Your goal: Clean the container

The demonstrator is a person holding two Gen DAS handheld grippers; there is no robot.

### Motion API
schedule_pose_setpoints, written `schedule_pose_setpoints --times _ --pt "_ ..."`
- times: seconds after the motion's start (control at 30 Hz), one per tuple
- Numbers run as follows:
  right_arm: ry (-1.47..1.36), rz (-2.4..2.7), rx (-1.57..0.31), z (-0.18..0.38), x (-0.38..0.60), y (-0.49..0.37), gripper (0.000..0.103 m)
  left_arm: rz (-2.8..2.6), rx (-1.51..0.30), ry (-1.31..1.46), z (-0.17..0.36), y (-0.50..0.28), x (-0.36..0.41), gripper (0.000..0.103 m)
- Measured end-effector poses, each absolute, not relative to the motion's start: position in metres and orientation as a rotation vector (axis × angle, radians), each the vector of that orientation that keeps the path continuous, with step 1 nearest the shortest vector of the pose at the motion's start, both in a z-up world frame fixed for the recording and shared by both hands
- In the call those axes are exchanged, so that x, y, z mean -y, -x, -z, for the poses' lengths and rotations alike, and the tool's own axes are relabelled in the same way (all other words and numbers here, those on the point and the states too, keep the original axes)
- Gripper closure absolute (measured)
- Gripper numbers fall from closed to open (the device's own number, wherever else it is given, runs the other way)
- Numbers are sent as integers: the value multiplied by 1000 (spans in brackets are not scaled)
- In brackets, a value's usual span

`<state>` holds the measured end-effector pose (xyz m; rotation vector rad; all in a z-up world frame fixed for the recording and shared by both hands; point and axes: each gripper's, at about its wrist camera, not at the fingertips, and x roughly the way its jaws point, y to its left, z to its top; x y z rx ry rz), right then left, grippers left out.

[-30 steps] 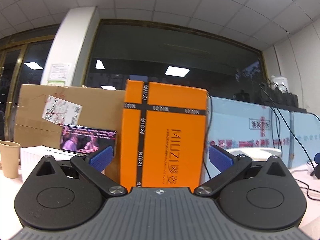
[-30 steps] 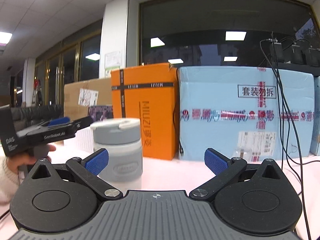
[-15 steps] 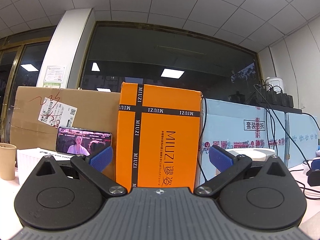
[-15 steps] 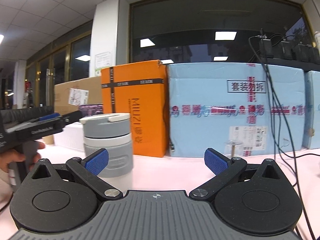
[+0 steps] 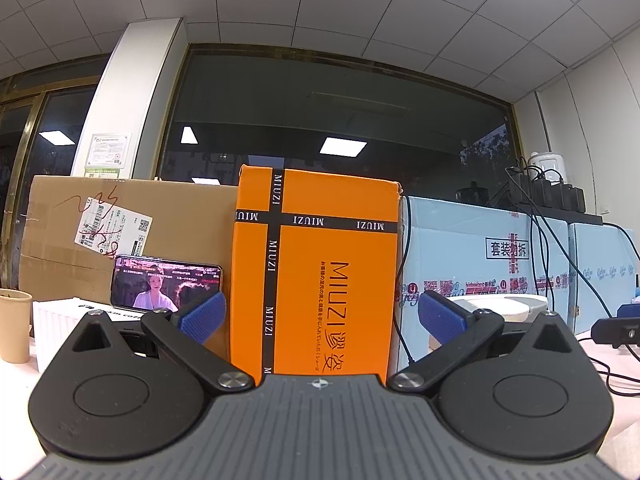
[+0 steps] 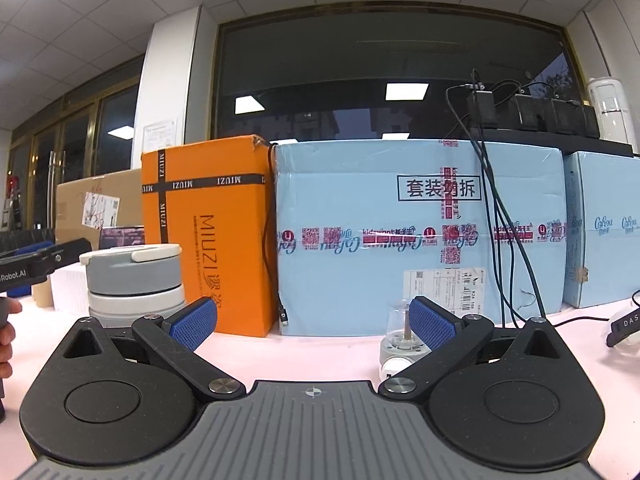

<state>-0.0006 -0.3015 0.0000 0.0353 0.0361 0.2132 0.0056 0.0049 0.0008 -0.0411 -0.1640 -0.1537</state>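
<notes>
Container (image 6: 134,280) is standing lidded, left of the orange box (image 6: 208,236); both grippers (image 5: 320,316) (image 6: 312,322) are gaping empty, so progress is unclear.

"MIUZI" on the orange box (image 5: 316,276); "套装勿拆" on the blue carton (image 6: 420,236).

An orange MIUZI box (image 5: 316,276) stands upright at centre. Left of it a brown cardboard box (image 5: 120,236) backs a lit phone (image 5: 164,284) and a paper cup (image 5: 15,326). Right stand pale blue cartons (image 6: 416,236) draped with black cables (image 6: 496,200).
</notes>
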Motion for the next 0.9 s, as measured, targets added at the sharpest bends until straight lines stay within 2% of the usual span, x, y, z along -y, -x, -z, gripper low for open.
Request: schedule_pose_setpoints --times 0.9 --pt "-104 -147 -6 3 312 15 0 172 185 43 0 -2 -5 0"
